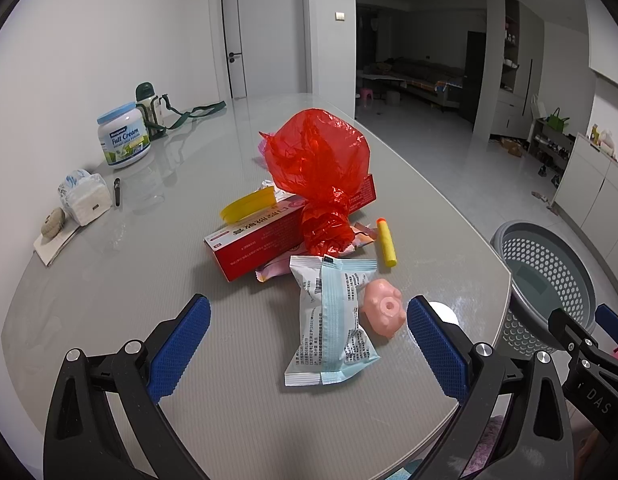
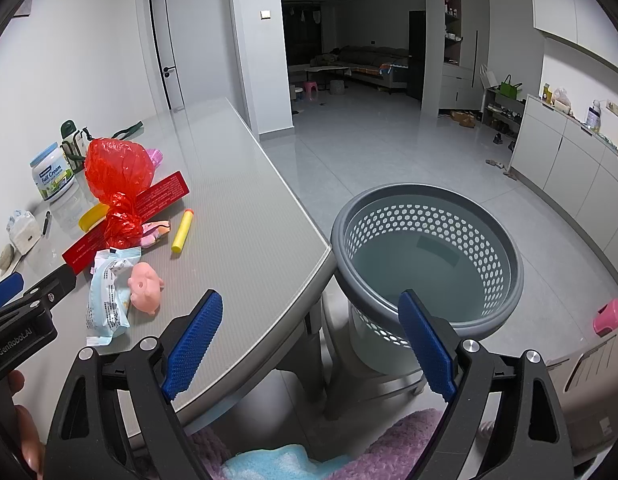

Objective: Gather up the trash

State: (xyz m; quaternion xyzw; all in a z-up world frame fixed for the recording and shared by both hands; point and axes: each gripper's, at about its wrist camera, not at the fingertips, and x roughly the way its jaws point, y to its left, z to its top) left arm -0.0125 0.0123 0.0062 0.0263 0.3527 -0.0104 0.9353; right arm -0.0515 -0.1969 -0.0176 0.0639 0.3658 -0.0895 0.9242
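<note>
A: On the table [image 1: 109,280], from left: a red box [image 1: 245,246], a red plastic bag [image 1: 319,160], a white wrapper [image 1: 329,320], a pink toy [image 1: 383,308]. The left gripper [image 1: 309,344] is held released over the wrapper.

B: The wrapper is judged light, crinkly, slippery; a pinch across its flat middle is advised. The right gripper [image 2: 309,344] is also spread, nothing held, near the grey basket [image 2: 505,240].

A white Full Cream milk powder tub [image 1: 125,136] stands near the wall beside a green-capped bottle [image 1: 149,106]. A tissue pack [image 1: 87,196] lies nearer, on the grey table [image 1: 229,420].
</note>
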